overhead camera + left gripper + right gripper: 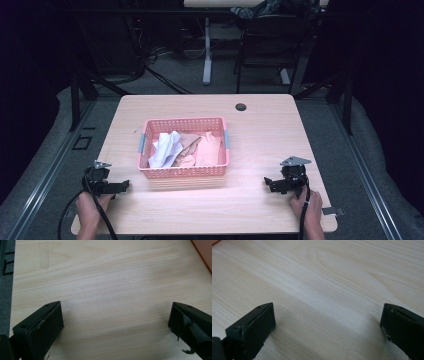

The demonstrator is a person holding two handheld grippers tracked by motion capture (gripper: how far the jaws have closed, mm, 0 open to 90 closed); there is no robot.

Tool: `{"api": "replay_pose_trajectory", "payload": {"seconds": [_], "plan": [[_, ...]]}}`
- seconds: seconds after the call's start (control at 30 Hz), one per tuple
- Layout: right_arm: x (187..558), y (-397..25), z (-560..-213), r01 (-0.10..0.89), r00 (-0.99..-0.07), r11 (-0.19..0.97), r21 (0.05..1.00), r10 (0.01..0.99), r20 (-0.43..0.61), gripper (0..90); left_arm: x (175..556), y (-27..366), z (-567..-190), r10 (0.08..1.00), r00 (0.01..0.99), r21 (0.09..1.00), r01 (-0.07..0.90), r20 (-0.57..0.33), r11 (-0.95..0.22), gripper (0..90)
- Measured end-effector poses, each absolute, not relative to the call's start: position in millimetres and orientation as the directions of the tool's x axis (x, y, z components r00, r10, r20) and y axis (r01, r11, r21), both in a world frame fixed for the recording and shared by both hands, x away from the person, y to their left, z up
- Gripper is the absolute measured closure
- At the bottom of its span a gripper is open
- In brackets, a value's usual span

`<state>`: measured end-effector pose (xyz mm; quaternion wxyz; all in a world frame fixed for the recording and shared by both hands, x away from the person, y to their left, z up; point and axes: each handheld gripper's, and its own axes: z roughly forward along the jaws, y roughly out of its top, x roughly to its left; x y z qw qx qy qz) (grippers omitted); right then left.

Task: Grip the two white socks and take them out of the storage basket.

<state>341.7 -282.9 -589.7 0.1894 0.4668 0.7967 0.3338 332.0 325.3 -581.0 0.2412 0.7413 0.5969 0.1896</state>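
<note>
I hold my left tool point(120, 186) at the near left of the table point(260, 140) and my right tool point(269, 184) at the near right, both resting low over bare wood with their jaws spread wide and nothing between them. The pink basket point(184, 171) sits between them, a little farther in, near the table's middle, apart from both tools.

Inside it I count one crumpled white cloth point(165, 150) on the left, one tan piece point(189, 144) in the middle and one pale pink piece point(210, 149) on the right; whether more lie beneath I cannot tell. So: two tools, one basket, three cloths that I can make out.

The cloths overlap, so I judge that a grab at one may drag its neighbour along. The basket looks light, and a pull at snagged cloth could lift or slide it. Coming in low from either side, a jaw could catch the mesh wall.
</note>
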Motion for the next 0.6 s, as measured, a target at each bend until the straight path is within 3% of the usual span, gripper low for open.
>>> {"api": "replay_pose_trajectory", "payload": {"seconds": [0.6], "plan": [[341.7, -282.8, -589.8, 0.616, -0.492, 0.341, 0.71, 0.871, 0.009, 0.0, 336.1, 326.9, -576.8, 0.97, 0.244, 0.537, 0.82, -0.017, -0.197, 0.1]]}}
